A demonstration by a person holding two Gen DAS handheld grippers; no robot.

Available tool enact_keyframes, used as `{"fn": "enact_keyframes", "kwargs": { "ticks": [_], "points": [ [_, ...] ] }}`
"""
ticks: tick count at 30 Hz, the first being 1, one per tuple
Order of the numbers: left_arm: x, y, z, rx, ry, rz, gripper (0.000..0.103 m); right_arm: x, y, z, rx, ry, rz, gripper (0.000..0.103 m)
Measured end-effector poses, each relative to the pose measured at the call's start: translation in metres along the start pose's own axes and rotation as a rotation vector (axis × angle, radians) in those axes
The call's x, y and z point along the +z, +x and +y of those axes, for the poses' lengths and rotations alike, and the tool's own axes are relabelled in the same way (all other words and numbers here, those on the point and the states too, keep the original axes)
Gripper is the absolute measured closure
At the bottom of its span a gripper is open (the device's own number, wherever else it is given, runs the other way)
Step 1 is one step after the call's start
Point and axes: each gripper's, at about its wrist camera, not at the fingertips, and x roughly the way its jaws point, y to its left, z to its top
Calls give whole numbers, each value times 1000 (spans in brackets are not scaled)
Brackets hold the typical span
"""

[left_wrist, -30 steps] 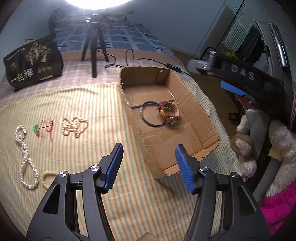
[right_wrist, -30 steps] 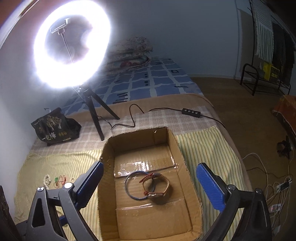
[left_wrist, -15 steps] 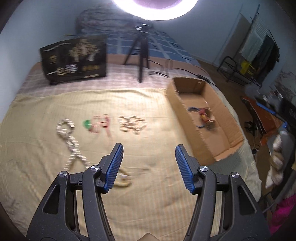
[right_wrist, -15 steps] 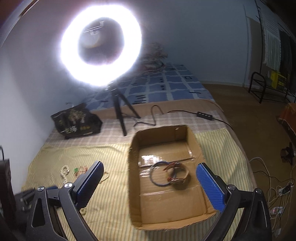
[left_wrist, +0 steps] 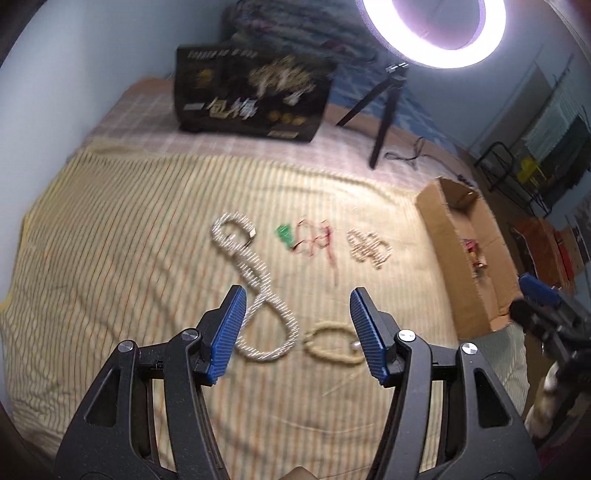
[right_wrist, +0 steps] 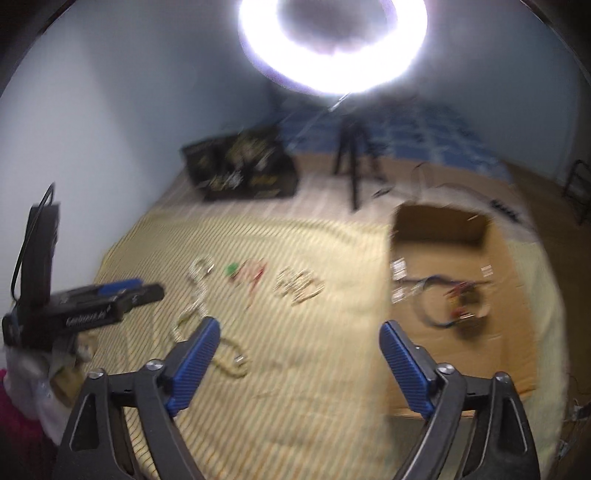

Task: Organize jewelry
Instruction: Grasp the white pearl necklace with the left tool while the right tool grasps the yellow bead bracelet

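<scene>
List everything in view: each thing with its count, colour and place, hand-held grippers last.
Rope necklace: one, white twisted, on the cloth, left of the other pieces.
Small bracelet: one, beige, on the cloth, nearest the camera.
Red cord piece: one, red with a green charm, middle of the row.
Bead strand: one, cream, bunched, right end of the row.
Cardboard box: one, brown, open, right of the cloth; a dark blue ring and a brownish blurred item inside.
Striped cloth: one, yellow, spread on the bed.
Black bag: one, gold print, behind the cloth.
Ring light: one, lit, on a black tripod.
Left hand-held gripper: black, blue pads, open, empty.
Right hand-held gripper: same colours, jaws closing, nothing between them.
</scene>
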Motion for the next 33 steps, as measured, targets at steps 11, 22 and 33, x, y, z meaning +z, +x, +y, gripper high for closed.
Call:
{"fn": "enact_keyframes", "kwargs": {
  "ticks": [11, 22, 33],
  "points": [
    [-14, 38, 34, -1, -82, 153, 59, -16, 90, 33, 157, -16, 227, 48],
    [-15, 70, 49, 40, -98, 218, 70, -15, 137, 59, 164, -102, 319, 71],
    [-14, 89, 40, 88, -45, 213, 71, -19, 163, 65, 107, -156, 342, 74]
  ]
}}
